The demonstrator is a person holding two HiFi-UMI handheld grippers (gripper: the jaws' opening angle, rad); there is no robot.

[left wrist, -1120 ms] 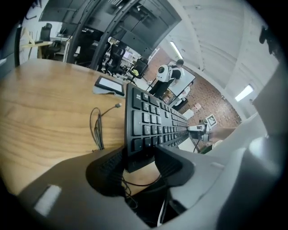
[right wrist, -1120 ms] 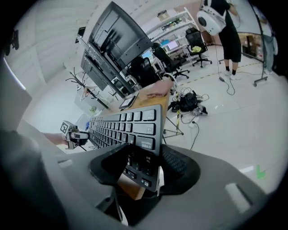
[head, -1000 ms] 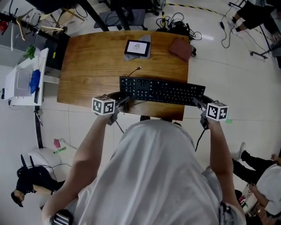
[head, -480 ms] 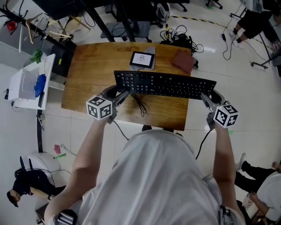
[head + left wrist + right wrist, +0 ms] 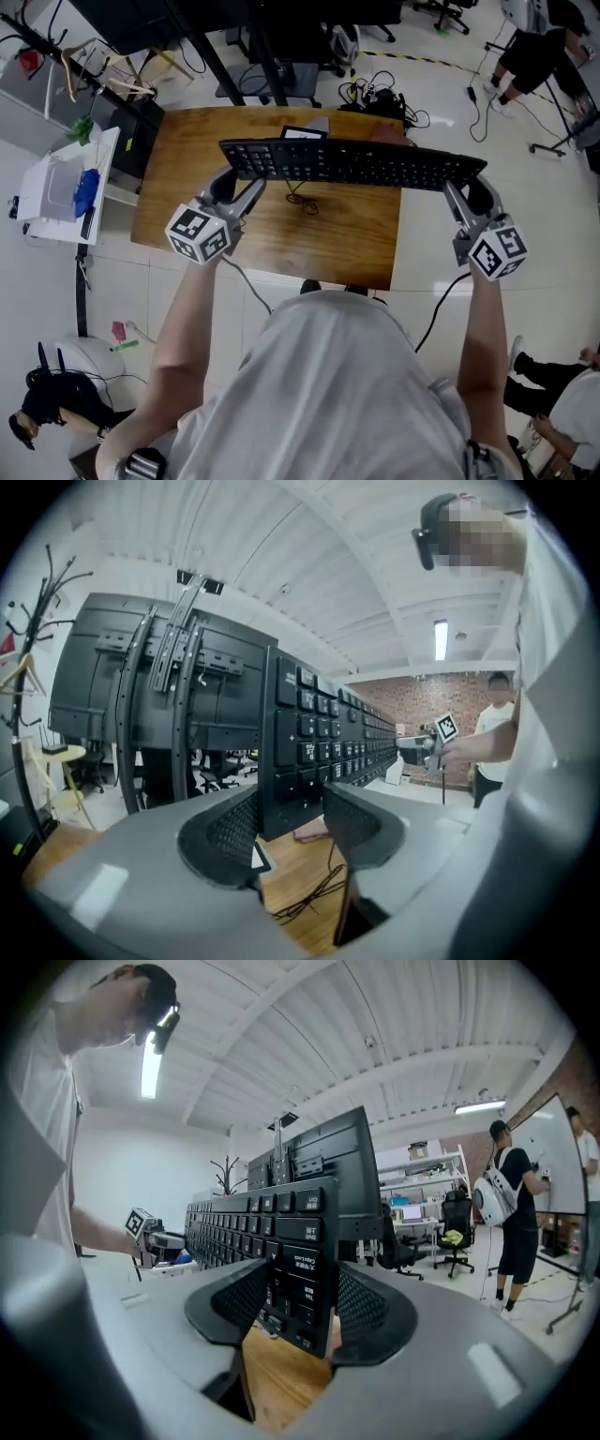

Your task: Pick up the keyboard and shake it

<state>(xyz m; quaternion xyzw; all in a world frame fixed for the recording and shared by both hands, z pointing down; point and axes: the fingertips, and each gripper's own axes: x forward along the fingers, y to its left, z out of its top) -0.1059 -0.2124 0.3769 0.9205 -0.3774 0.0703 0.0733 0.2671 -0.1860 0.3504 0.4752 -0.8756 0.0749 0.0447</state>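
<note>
Item: keyboard (image 5: 352, 164), black, hanging across the upper centre of the head view, lifted clear of the wooden table (image 5: 187, 225), its cable (image 5: 302, 200) trailing down to the tabletop. Left gripper (image 5: 236, 184) and right gripper (image 5: 466, 190) are each pinching one short end, probably balancing the long body for shaking

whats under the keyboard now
The keyboard is held above the table by the left gripper and right gripper. Beneath it lie bare wood and its loose cable. It hides most of the tablet in the head view.
</note>
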